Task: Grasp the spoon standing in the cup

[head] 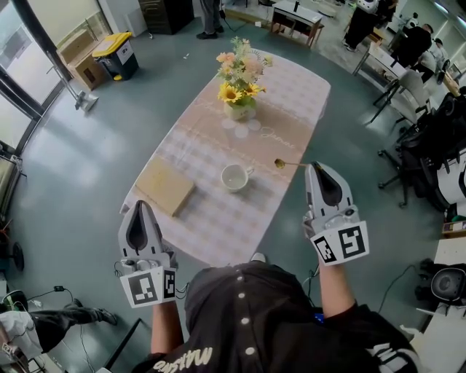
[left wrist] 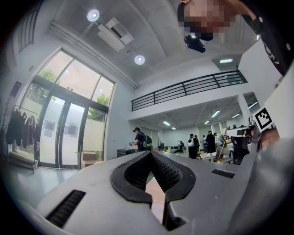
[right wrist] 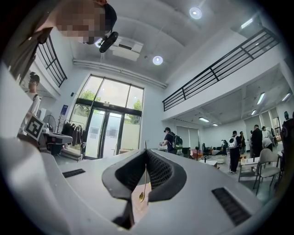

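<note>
Office hall: desks (head: 295, 13), mezzanine railing (left wrist: 188, 87)

Both forearms reach forward, level — left gripper (head: 140, 205) closed, empty; right gripper (head: 314, 167) pinches the spoon (head: 290, 164).

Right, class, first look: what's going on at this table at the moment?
A person stands at the table with a tool in each hand. The right tool is shut on the thin handle of a gold spoon and holds it roughly level in the air, to the right of the white cup and clear of it. The cup stands on the table with no spoon in it. The left tool is shut and empty, held back by the table's near corner.
</note>
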{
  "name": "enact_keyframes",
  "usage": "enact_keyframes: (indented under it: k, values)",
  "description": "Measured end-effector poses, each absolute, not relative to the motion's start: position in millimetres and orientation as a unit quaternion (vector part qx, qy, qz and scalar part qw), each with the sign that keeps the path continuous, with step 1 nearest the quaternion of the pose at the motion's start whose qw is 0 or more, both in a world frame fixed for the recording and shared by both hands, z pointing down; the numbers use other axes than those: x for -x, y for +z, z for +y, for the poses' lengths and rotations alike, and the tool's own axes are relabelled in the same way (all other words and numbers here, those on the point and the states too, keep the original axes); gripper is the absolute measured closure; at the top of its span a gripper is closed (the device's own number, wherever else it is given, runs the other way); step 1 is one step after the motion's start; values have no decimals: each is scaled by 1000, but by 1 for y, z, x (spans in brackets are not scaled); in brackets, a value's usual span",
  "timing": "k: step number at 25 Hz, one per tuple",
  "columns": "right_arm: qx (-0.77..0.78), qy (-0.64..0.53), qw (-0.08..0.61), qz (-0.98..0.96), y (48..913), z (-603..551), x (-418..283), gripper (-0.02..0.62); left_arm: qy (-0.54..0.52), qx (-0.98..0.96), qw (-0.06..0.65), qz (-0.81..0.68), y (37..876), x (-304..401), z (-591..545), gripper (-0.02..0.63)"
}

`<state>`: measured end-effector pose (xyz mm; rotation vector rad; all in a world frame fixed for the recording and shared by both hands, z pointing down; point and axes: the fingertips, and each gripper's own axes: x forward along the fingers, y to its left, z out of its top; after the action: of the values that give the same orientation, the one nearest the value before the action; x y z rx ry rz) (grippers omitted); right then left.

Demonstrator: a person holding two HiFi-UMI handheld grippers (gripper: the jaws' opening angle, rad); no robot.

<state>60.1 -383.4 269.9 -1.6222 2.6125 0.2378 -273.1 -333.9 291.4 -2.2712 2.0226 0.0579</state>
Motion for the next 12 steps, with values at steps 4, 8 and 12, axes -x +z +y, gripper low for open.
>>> enact_keyframes:
  k: [4,8,12]
  values:
    - [521,76,28,850,270,-386,-58,595,17,746,49,663,292,271,-335,589]
    - [518,78,26,852,269,-385,-55,595,17,747,49,663,292,272,-333,589]
    - [517,77,25,852,269,-384,-54,595,14,745,47,665,294,274,-330,589]
